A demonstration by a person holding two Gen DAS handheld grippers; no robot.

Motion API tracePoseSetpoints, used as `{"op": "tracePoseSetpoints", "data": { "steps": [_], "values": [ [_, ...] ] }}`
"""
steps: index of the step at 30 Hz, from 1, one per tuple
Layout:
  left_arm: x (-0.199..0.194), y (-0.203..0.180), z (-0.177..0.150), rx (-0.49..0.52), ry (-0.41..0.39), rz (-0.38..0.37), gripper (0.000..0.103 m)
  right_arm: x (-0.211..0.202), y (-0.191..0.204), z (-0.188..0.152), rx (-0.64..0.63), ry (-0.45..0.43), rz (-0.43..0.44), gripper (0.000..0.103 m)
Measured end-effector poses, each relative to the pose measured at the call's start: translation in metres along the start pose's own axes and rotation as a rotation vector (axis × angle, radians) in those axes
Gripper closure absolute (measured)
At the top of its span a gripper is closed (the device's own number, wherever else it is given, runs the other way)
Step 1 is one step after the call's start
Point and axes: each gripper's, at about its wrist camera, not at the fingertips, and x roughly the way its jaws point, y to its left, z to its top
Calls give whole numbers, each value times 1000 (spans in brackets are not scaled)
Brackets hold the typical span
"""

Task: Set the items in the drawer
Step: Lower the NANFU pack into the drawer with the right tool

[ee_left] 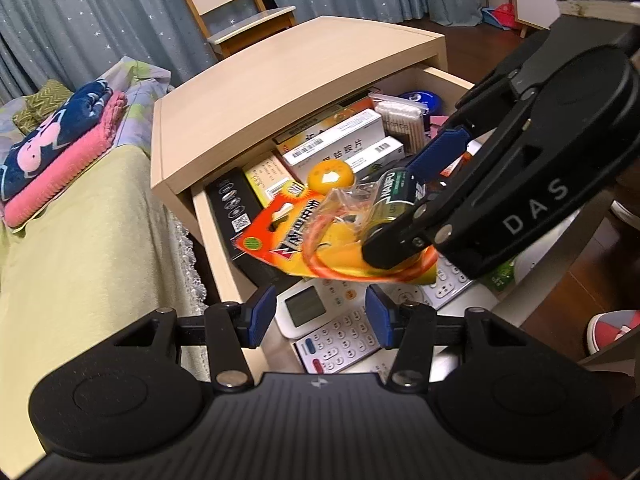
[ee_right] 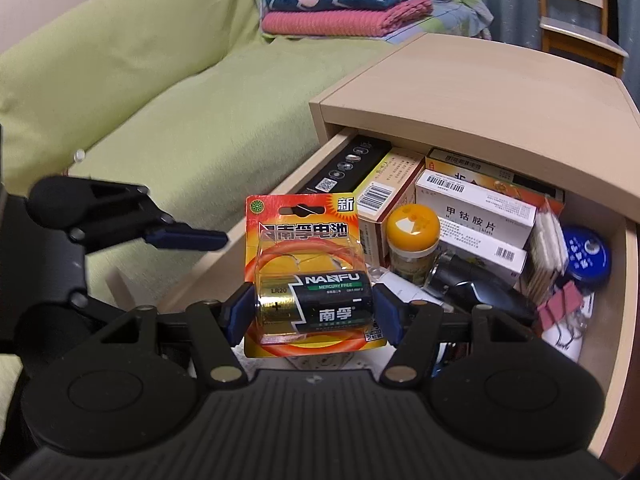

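Note:
My right gripper (ee_right: pixel 314 310) is shut on an orange carded battery pack (ee_right: pixel 308 264), both blue pads squeezing the black-and-gold D cell in its blister. It holds the pack upright above the near part of the open drawer (ee_right: pixel 280 204) of a light wooden nightstand (ee_right: pixel 500 92). In the left wrist view the battery pack (ee_left: pixel 304 236) hangs tilted over the drawer (ee_left: pixel 210 240), held by the right gripper (ee_left: pixel 404 204) coming in from the right. My left gripper (ee_left: pixel 320 316) stands open and empty just below the pack, over white calculators (ee_left: pixel 340 340).
The drawer is crowded: medicine boxes (ee_right: pixel 480 216), a yellow-capped bottle (ee_right: pixel 412 240), a black box (ee_right: pixel 348 168), cotton swabs (ee_right: pixel 548 248), a blue tin (ee_right: pixel 588 256), binder clips (ee_right: pixel 560 304). A green-covered bed (ee_right: pixel 160 120) with folded towels (ee_right: pixel 344 4) lies left; a chair (ee_left: pixel 236 4) stands behind.

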Motion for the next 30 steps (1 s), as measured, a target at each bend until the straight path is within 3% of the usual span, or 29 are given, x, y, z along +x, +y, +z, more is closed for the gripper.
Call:
{"op": "tracePoseSetpoints", "data": {
  "steps": [10,18,30],
  "values": [
    [-16,21,-6,-73,-23,57,48,32,3,5,-249,149,-16,44],
    [-17,26,-9,-97,-29,57,48,57,18,8,-444,213,33,44],
    [-15,31,-15,-127,-27,60,48,76,32,8,-628,230,30,44]
  ]
}}
